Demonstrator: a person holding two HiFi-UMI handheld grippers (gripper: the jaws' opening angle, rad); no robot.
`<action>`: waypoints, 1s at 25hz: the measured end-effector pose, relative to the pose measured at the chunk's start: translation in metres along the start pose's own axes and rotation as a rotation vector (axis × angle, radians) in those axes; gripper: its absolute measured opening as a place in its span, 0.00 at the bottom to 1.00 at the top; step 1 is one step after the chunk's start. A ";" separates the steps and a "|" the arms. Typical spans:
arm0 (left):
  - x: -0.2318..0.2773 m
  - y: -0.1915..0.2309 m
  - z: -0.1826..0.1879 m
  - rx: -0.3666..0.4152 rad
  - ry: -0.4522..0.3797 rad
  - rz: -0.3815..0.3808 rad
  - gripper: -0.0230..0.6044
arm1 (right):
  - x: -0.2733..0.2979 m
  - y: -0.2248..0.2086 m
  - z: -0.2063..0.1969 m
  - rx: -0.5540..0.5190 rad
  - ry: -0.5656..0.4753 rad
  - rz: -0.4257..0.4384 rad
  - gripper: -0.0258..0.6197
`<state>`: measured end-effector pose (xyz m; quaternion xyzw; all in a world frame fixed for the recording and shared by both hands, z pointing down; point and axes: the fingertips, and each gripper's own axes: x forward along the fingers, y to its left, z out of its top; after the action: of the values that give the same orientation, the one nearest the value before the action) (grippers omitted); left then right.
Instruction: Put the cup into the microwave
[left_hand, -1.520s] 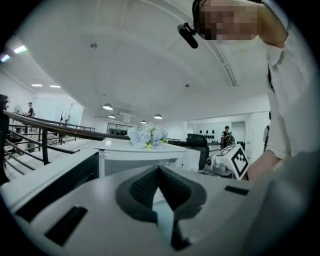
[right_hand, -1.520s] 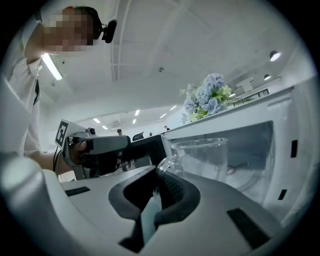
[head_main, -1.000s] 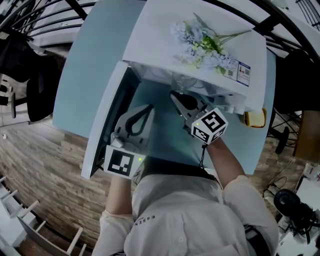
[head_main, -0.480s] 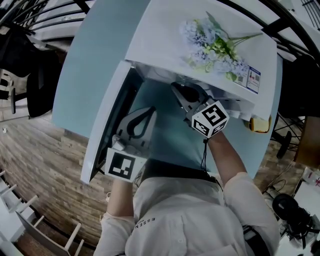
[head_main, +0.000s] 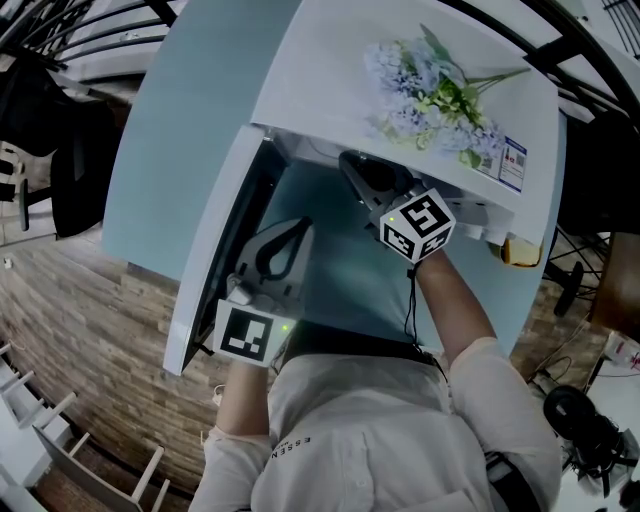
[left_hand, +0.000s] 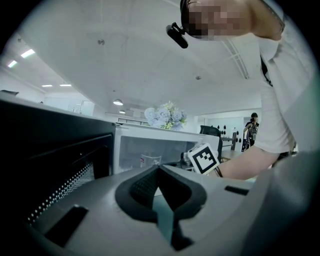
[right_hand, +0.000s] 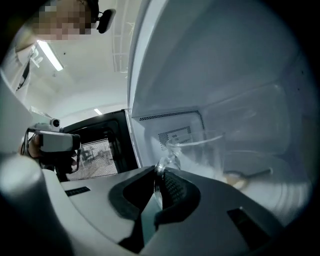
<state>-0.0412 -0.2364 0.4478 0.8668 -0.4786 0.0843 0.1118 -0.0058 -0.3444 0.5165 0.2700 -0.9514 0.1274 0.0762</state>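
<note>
A clear glass cup (right_hand: 202, 150) stands inside the white microwave's cavity (right_hand: 235, 75), its base hidden behind the gripper body. My right gripper (right_hand: 159, 174) is shut on the cup's handle and reaches into the opening; from the head view, this right gripper (head_main: 368, 185) sits at the microwave's mouth. In the left gripper view the cup (left_hand: 150, 161) shows dimly inside the microwave (left_hand: 165, 142). My left gripper (head_main: 284, 238) hangs beside the open door (head_main: 212, 255), shut with nothing between its fingers.
The microwave door (right_hand: 97, 150) is swung wide to the left. A bunch of pale blue flowers (head_main: 428, 98) lies on the microwave's top. A yellow object (head_main: 518, 250) sits on the light blue table (head_main: 185, 110) at the right. A wooden floor surrounds the table.
My right gripper has moved slightly deeper into the microwave with the cup. The left gripper has stayed by the door.
</note>
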 end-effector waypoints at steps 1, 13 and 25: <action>0.000 0.001 0.000 0.000 -0.001 0.000 0.04 | 0.001 0.000 0.001 0.008 -0.003 -0.002 0.07; 0.000 -0.003 0.000 0.003 0.004 -0.027 0.04 | -0.002 0.007 -0.006 -0.032 0.063 -0.027 0.20; 0.008 -0.007 -0.007 -0.012 0.007 -0.063 0.04 | -0.034 -0.016 -0.013 0.162 -0.086 -0.045 0.20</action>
<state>-0.0314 -0.2373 0.4554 0.8805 -0.4512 0.0806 0.1214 0.0320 -0.3371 0.5251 0.3019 -0.9340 0.1906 0.0161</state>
